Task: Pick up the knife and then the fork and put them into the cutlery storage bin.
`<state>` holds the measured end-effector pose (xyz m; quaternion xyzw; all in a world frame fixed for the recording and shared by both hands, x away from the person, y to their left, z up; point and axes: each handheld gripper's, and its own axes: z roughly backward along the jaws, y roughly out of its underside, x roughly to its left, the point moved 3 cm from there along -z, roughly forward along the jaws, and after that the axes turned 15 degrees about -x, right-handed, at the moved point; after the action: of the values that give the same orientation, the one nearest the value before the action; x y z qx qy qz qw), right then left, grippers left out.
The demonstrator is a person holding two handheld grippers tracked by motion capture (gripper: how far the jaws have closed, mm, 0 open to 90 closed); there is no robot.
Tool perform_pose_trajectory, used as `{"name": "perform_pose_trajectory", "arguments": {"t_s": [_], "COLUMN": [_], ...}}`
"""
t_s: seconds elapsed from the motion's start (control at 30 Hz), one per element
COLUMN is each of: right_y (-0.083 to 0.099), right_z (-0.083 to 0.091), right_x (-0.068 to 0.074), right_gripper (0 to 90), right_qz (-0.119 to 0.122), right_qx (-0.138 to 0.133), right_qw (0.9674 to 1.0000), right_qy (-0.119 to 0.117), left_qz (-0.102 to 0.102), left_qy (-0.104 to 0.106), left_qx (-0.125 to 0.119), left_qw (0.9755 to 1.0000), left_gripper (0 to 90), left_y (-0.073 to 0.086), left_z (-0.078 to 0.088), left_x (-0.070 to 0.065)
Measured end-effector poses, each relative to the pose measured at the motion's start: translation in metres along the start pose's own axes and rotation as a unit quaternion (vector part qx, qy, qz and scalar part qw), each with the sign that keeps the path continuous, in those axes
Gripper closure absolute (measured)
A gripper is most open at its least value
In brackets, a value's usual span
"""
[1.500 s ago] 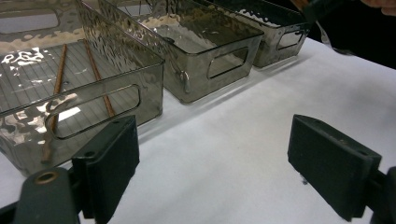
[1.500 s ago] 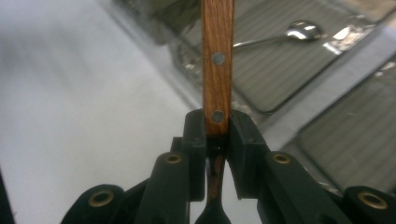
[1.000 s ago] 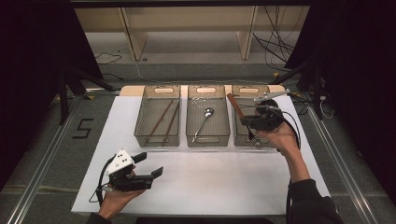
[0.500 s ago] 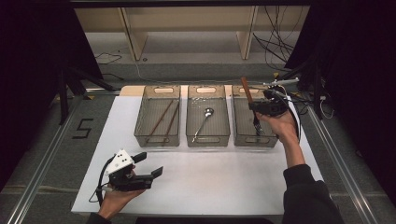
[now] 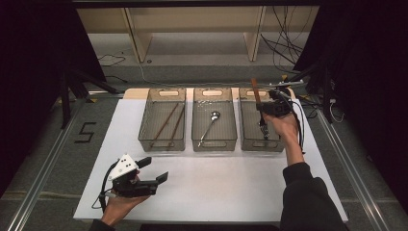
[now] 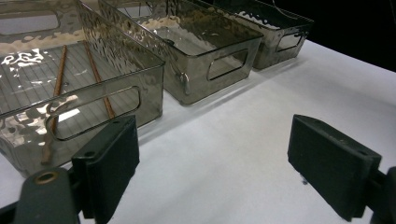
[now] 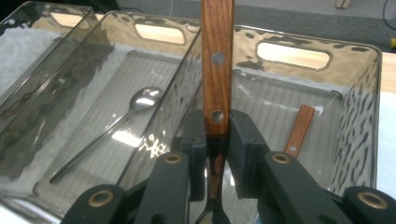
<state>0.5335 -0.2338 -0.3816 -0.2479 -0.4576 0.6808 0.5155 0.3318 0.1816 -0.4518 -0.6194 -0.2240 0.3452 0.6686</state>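
Right gripper [image 7: 216, 140] jaws clamping wooden-handled fork [image 7: 217, 56] above right bin [image 5: 246, 139], left gripper [image 6: 212, 168] jaws spread over bare table [image 6: 243, 154]

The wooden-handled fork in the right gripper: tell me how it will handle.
The fork looks stiff, holding straight between the right gripper jaws. Its smooth handle might slip or pivot. Being flat, it probably won't roll in the right bin.

A lab-like recording bay, not a home; dark curtains [image 5: 29, 72] hang at 9 and 3 o'clock; metal floor rails [image 5: 38, 192] flank a white table [image 5: 231, 183]; a taped "5" [image 5: 85, 132] marks the floor at 9; loose cables [image 5: 284, 45] trail at 1 o'clock beneath a bare wooden shelf [image 5: 192, 19].
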Motion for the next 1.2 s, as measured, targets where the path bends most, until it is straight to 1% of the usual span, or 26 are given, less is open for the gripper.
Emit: {"name": "perform_pose_trajectory", "arguments": {"t_s": [0.23, 0.37, 0.47, 0.57, 0.77, 0.87, 0.93, 0.97, 1.03, 1.1, 1.13, 1.2], "right_y": [0.002, 0.005, 0.006, 0.008, 0.011, 0.013, 0.016, 0.017, 0.019, 0.019, 0.019, 0.016], "right_z": [-0.007, -0.013, -0.015, -0.017, -0.019, -0.021, -0.022, -0.023, -0.023, -0.022, -0.021, -0.017], "right_x": [-0.003, -0.004, -0.004, -0.004, -0.004, -0.004, -0.006, -0.006, -0.007, -0.007, -0.007, -0.006], "right_gripper": [78.3, 78.3, 78.2, 78.2, 78.1, 77.9, 76.3, 70.0, 65.4, 59.6, 57.5, 56.6], "right_qz": [-0.007, -0.011, -0.012, -0.007, -0.009, -0.013, -0.016, -0.019, -0.024, -0.021, -0.018, -0.019], "right_qx": [0.001, 0.006, 0.006, 0.009, 0.010, 0.014, 0.021, 0.024, 0.029, 0.032, 0.031, 0.024], "right_qw": [0.9998, 0.9996, 0.9996, 0.9995, 0.9995, 0.9993, 0.9990, 0.9987, 0.9985, 0.9985, 0.9985, 0.9989], "right_qy": [0.020, 0.025, 0.027, 0.029, 0.029, 0.032, 0.037, 0.040, 0.040, 0.039, 0.042, 0.037], "left_qz": [0.002, 0.000, 0.001, 0.002, 0.000, 0.000, 0.001, 0.001, 0.001, 0.000, -0.001, 0.000], "left_qy": [0.001, 0.001, 0.002, 0.002, 0.002, 0.002, 0.002, 0.002, 0.003, 0.003, 0.002, 0.002], "left_qx": [0.000, -0.001, -0.001, -0.002, -0.002, -0.001, -0.002, -0.002, -0.002, -0.001, -0.001, -0.001], "left_qw": [1.0000, 1.0000, 1.0000, 1.0000, 1.0000, 1.0000, 1.0000, 1.0000, 1.0000, 1.0000, 1.0000, 1.0000], "left_gripper": [16.1, 16.1, 16.1, 16.1, 16.1, 16.1, 16.1, 16.1, 16.1, 16.1, 16.1, 16.0], "left_y": [0.000, 0.000, 0.000, 0.000, 0.000, -0.001, -0.001, -0.001, -0.001, 0.000, 0.000, 0.000], "left_z": [0.000, 0.000, 0.000, 0.001, 0.001, 0.001, 0.001, 0.001, 0.001, 0.000, 0.000, 0.000], "left_x": [0.000, -0.001, -0.001, 0.000, -0.001, -0.001, -0.001, -0.001, -0.001, -0.001, -0.001, -0.001]}}
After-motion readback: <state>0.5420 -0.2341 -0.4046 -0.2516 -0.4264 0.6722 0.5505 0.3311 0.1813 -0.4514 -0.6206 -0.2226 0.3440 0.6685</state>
